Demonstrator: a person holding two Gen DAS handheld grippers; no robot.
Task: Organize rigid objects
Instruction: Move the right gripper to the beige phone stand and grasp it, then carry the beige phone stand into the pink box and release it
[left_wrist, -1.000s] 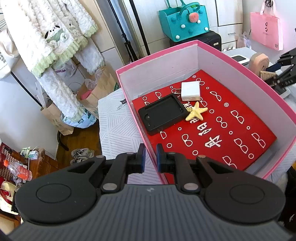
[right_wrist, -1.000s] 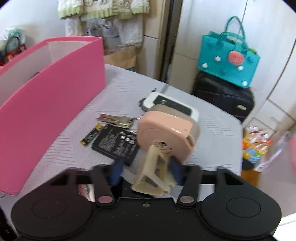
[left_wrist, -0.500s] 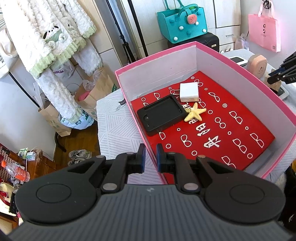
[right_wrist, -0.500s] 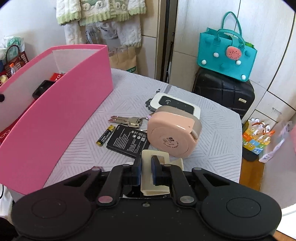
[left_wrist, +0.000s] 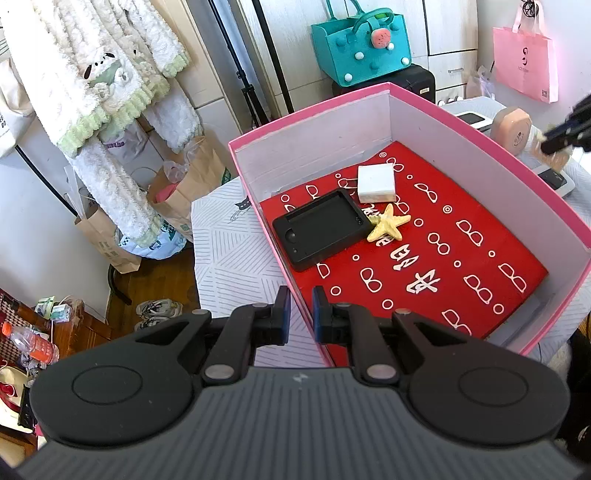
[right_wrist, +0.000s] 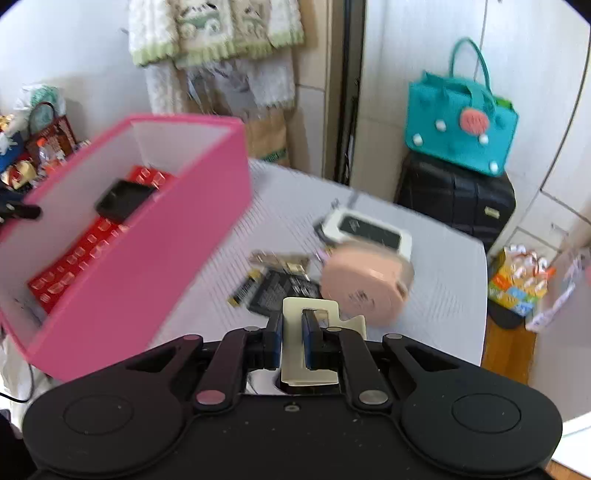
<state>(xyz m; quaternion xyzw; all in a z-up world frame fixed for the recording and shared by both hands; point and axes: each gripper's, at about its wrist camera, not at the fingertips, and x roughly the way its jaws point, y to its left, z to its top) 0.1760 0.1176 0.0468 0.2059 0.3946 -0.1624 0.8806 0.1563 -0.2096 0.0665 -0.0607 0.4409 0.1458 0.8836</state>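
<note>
A pink box (left_wrist: 461, 122) with a red patterned floor holds a black tray (left_wrist: 321, 229), a white block (left_wrist: 376, 183) and a yellow starfish (left_wrist: 388, 227). My left gripper (left_wrist: 301, 314) straddles the box's near wall, jaws nearly shut. My right gripper (right_wrist: 292, 334) is shut on a cream plastic clip (right_wrist: 308, 345) and holds it above the table. Beyond it lie a round pink case (right_wrist: 364, 284), a black battery pack (right_wrist: 280, 291), an AA battery (right_wrist: 243, 288), keys (right_wrist: 280, 260) and a white device (right_wrist: 369, 230). The pink box (right_wrist: 147, 258) is to its left.
The table has a grey striped cloth (right_wrist: 443, 266). A teal bag (right_wrist: 458, 125) sits on a black suitcase (right_wrist: 454, 195) behind the table. Fluffy white clothes (left_wrist: 92, 92) hang at left, with paper bags (left_wrist: 181, 184) on the floor below.
My right gripper has lifted the cream clip off the table and swung toward the pink box. The view is blurred by motion. The left gripper has stayed on the box wall.
</note>
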